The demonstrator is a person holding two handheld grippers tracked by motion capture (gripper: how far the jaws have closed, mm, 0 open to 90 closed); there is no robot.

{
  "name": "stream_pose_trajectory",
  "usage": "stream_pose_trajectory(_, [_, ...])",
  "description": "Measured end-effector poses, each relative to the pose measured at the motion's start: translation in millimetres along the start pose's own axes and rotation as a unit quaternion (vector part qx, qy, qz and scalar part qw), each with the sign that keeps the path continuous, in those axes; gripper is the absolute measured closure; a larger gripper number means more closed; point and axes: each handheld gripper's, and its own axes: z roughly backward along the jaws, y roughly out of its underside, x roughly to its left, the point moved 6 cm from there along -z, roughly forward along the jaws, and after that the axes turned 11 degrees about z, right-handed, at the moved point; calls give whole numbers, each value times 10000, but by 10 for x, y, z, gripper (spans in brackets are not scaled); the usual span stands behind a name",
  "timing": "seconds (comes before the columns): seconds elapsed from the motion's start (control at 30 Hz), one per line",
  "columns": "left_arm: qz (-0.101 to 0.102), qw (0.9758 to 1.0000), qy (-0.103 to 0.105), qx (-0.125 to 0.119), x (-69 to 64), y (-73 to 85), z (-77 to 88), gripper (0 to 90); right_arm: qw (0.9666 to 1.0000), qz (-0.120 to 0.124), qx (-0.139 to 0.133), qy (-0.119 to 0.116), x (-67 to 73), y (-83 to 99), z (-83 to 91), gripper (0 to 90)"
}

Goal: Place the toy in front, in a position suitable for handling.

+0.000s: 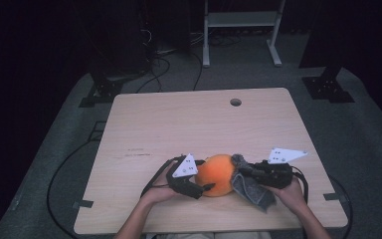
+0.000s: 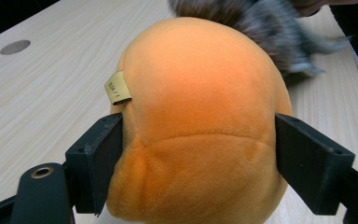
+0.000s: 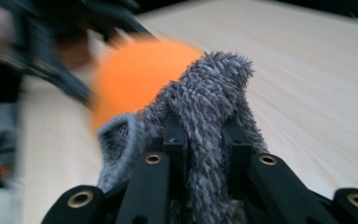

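Work in hand: an orange plush ball [image 1: 216,175] is being wiped with a grey fluffy cloth [image 1: 251,189], judged from how the two are brought together.

Ball, place: it is set on the pale wooden worktop [image 1: 179,124], near the person's edge, between the two tools.

Left tool [image 1: 202,188]: the ball is seen between its two black jaws in the left gripper view, one pad against each flank. The jaws are spread wide and the plush is pressed in slightly on the left flank, so the ball is read as clamped, not merely straddled.

Why held so: the soft, round ball would likely roll or be pushed away under the cloth; it is steadied from the side so that the top and far flank are left free.

Right tool [image 3: 204,135]: its jaws are drawn nearly together, with a fold of the cloth pinched between them. The rest of the cloth is left to hang and bunch ahead of the jaws.

Why held so: the loose end is offered to the ball, so that fabric and not hard jaw meets the plush.

Contact: the cloth is laid against the ball's right side in the high view.

Label: a small tan tag [image 2: 118,87] is sewn to the ball's seam.

Blur: the right gripper view is smeared.
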Motion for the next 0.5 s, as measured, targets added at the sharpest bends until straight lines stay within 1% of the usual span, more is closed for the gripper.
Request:
stream_pose_trajectory(0.03, [-25,10000,-9,3,-11,6,4,201,9999,81,-72,-64,51,-57,-26,750])
stream_pose_trajectory(0.07, [-63,10000,-29,29,-17,12,13,202,9998,185,-40,-80,86,-93,-60,750])
stream_pose_trajectory(0.1, [-47,10000,-54,31,-20,19,19,202,9996,272,19,-50,101,-105,-94,751])
stream_pose_trajectory(0.13, [-51,10000,-66,39,-15,27,30,204,9996,276,22,-39,93,-102,-114,751])
stream_pose_trajectory(0.17, [-11,10000,-65,-6,-16,37,34,206,9998,196,-1,-50,68,-90,-120,752])
stream_pose_trajectory(0.27, [2,10000,-64,-35,-15,45,35,207,9999,-65,46,77,-44,-1,-110,752])
stream_pose_trajectory(0.33, [-18,10000,-53,-45,-19,42,27,207,9996,-221,146,135,-100,79,-100,752])
stream_pose_trajectory(0.4, [-47,10000,-47,-62,-23,41,25,207,9991,-284,246,212,-145,144,-78,751])
stream_pose_trajectory(0.47, [-42,10000,-35,-77,-26,47,26,206,9984,-293,371,307,-181,196,-59,751])
stream_pose_trajectory(0.5, [-42,10000,-25,-78,-24,48,27,206,9984,-293,372,303,-187,202,-53,751])
